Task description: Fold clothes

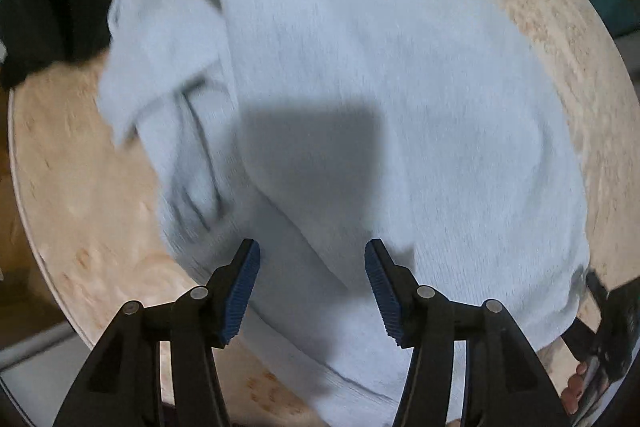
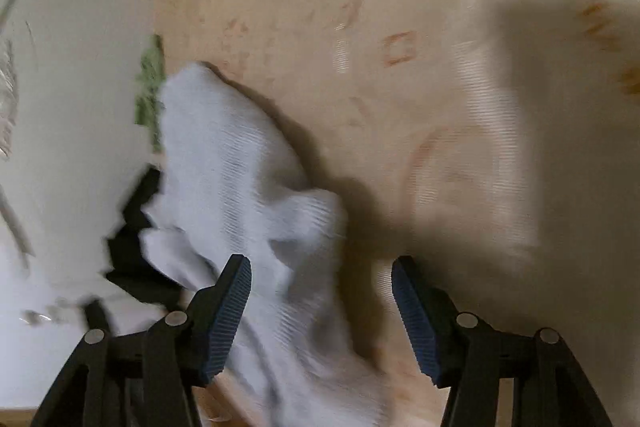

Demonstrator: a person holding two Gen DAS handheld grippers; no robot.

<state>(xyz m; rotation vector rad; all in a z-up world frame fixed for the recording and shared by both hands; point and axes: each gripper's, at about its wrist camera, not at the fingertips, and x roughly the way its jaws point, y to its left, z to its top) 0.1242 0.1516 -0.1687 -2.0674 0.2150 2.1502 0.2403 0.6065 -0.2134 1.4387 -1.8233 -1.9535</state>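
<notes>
Left claw [image 1: 312, 283] spread, blue ribbed pads [image 1: 242, 293] apart, nothing pinched between them; pointing down over a pale blue garment [image 1: 360, 99] spread across a round worktop [image 1: 80, 195] with a light wood-grain pattern and faint orange marks. Garment covering most of the worktop's middle, bunched into folds along its left side, its lower hem lying near the worktop's near edge beneath the claw. Square shadow cast on the cloth just beyond the pads. Dark cloth [image 1: 52, 7] at upper left, off the worktop's rim, touching or overlapping the garment's corner, hard to tell through the blur. At lower right, part of a black tool [image 1: 612, 323] with fingertips [image 1: 572, 391] of a hand below it, right at the garment's edge. Right claw [image 2: 320, 311] likewise spread, pads [image 2: 228, 319] well apart, gripping nothing; a crumpled end of the same pale garment [image 2: 240, 187] lying on the worktop [image 2: 400, 27] under and just beyond its left pad, the right pad over bare worktop. Broad shadow falling across the worktop to the right. Off the worktop's edge to the left, a pale floor [image 2: 80, 107], a small green scrap [image 2: 150, 91] and a black object [image 2: 136, 239] partly hidden by the cloth. Both views smeared by motion blur.
</notes>
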